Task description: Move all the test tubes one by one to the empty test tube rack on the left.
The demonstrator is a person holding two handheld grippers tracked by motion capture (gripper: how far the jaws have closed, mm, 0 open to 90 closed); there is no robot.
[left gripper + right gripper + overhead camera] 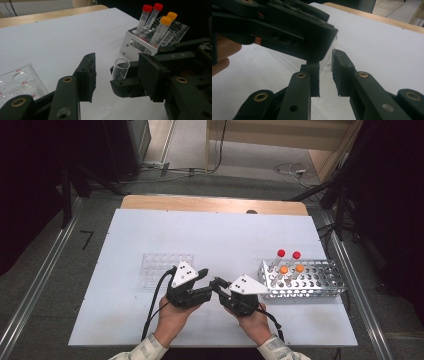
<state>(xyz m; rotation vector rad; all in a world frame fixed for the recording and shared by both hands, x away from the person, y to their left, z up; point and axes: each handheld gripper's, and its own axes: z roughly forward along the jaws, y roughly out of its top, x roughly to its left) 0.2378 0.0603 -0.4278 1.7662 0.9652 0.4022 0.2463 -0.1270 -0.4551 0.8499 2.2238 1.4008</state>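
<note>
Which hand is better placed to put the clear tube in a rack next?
Right. Its claw is shut on the clear tube; the left claw does not grip it.

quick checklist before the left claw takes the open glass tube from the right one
1. Right claw shut on the clear tube: ok.
2. Tube mouth uncapped and upward: ok.
3. Left claw around the tube: one pad beside it, the other apart, not yet pressing: not ok.
4. Clear rack has free wells: ok.
5. Metal rack with capped tubes stands apart from both claws: ok.
6. Tube contents: cannot tell.
</note>
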